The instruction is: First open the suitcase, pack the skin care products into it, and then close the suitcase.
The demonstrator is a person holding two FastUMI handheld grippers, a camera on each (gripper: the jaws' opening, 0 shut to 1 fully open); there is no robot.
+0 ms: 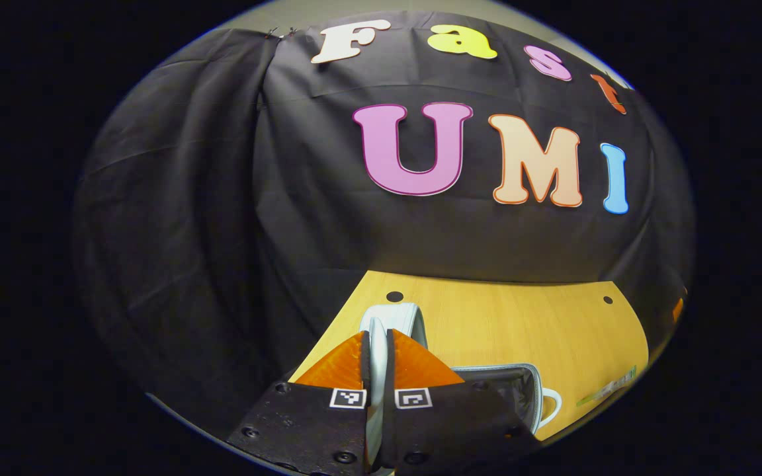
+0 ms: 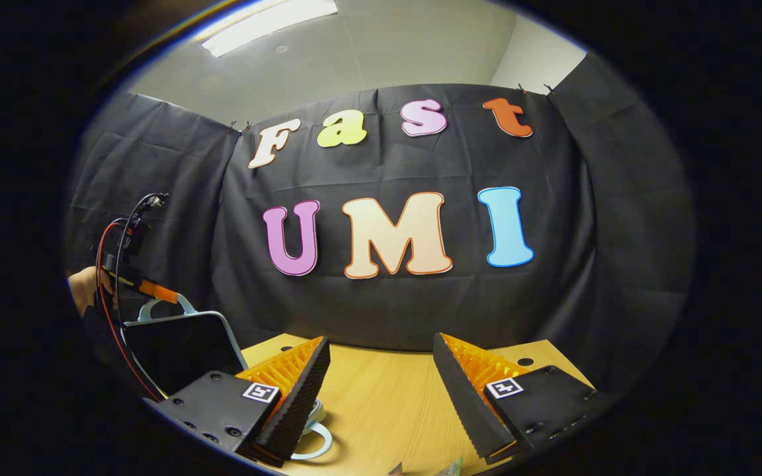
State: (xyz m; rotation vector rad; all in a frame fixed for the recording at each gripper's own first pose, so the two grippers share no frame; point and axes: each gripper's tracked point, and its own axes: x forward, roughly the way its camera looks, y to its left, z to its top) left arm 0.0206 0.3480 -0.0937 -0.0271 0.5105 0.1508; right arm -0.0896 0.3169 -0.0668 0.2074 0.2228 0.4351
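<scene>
The suitcase lid (image 2: 179, 350) is being raised by its handle (image 1: 391, 317), clenched in the left gripper (image 1: 378, 360); the right gripper (image 2: 381, 370), jaws released, is being kept clear above the tabletop (image 2: 381, 403).

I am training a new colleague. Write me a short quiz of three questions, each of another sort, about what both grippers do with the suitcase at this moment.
1. True or false: the left gripper is shut on the suitcase handle.
2. Multiple choice: in the right gripper view, the suitcase lid is
A) lying flat and closed
B) raised and standing up
C) off the table
3. Fill the gap: the right gripper hovers over the wooden table with its jaws ____.

Key:
1. True: both fingers press on the pale handle between them.
2. B: the left gripper holds the lid up by its handle.
3. Open, with nothing between the fingers.
</scene>
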